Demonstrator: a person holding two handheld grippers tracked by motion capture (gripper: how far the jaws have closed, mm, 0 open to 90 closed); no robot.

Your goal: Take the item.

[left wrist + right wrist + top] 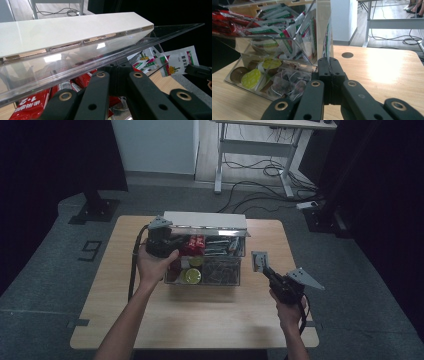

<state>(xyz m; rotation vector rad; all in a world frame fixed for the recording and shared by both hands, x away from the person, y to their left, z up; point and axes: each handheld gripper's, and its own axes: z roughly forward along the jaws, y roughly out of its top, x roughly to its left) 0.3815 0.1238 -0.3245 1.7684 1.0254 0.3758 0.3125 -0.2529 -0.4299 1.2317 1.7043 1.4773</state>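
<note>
Right gripper view: right gripper (329,60) fingers pinch a sachet (327,37) upright, edge-on, print unreadable; left gripper (117,68) fingers closed on the organizer lid (105,50).

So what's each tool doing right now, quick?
Left tool: closed at the clear box, apparently gripping its open lid.
Right tool: closed on a small packet.

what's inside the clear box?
Clear box holds red packets, white sachets, yellow-lidded pods and dark bagged items. Anything beneath those piles is covered.
</note>
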